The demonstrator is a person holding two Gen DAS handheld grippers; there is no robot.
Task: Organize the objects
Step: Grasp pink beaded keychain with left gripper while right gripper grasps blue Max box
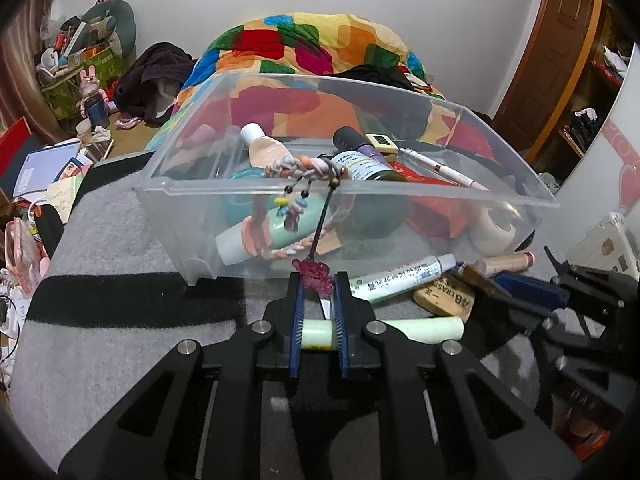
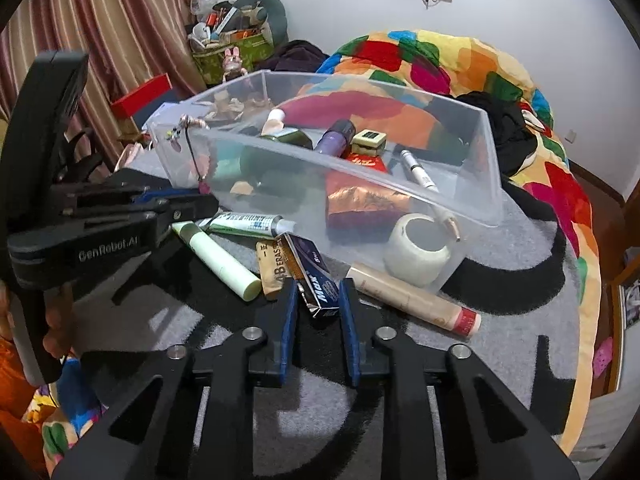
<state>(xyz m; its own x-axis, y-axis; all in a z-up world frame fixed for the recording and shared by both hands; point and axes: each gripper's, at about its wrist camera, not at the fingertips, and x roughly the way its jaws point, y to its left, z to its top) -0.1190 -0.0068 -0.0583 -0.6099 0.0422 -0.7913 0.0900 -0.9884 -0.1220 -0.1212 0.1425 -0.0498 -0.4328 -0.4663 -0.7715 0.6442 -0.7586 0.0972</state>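
Observation:
A clear plastic bin (image 1: 360,194) (image 2: 490,160) stands on a grey and black blanket, holding bottles, tubes, a pen and a tape roll. A braided cord charm (image 1: 304,168) hangs over the bin's near rim. My left gripper (image 1: 316,282) is shut on the charm's dark red pendant (image 1: 314,276) just in front of the bin; it also shows in the right wrist view (image 2: 202,196). My right gripper (image 2: 318,292) has its fingers on either side of a small dark blue "Max" box (image 2: 316,280) lying in front of the bin.
Loose on the blanket (image 2: 320,404) in front of the bin lie a white tube (image 2: 248,224), a pale green stick (image 2: 220,260), a wooden eraser block (image 2: 274,268) and a beige bottle (image 2: 416,300). A colourful quilt (image 2: 460,64) is heaped behind the bin.

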